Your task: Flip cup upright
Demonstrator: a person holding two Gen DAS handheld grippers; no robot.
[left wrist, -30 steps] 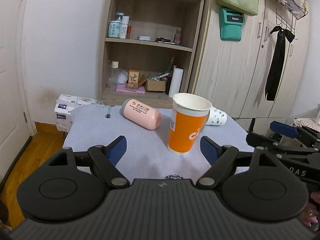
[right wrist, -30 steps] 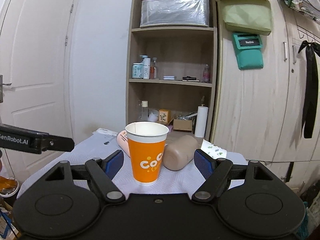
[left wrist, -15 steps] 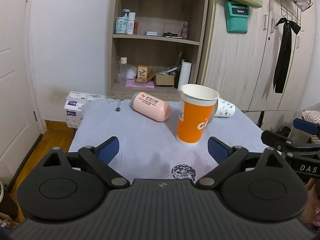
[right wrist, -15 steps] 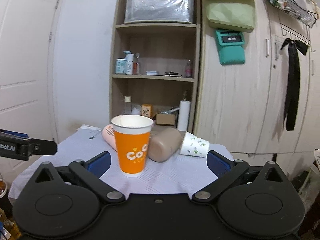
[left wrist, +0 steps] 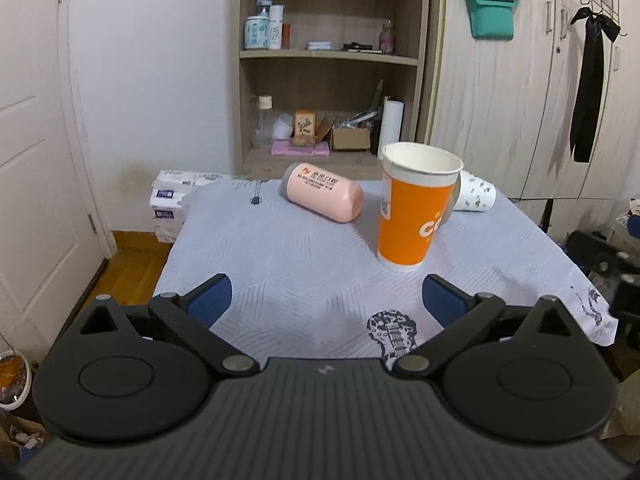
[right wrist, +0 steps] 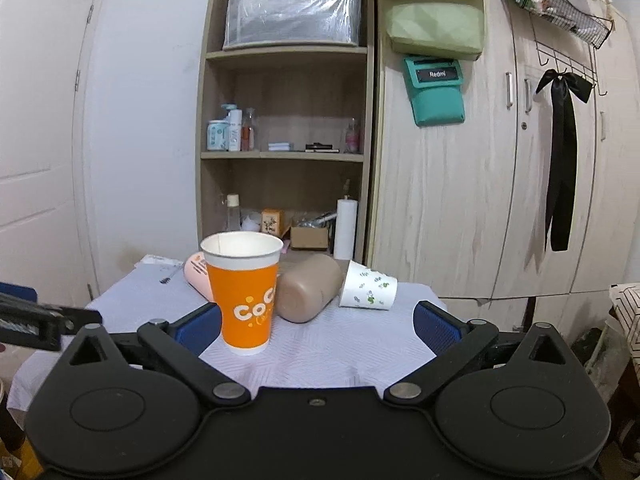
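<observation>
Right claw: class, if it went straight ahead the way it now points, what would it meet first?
Probably the brown cup lying on its side, which sits near the midline between the open right claw's fingers. The upright orange cup stands left of centre, by the left finger, so it might be brushed; depth is unclear.

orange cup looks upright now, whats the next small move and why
Probably stop there, or send the open right gripper toward the white floral cup. The orange cup stands mouth up on the tablecloth with neither gripper touching it, while the floral cup lies on its side behind.
</observation>
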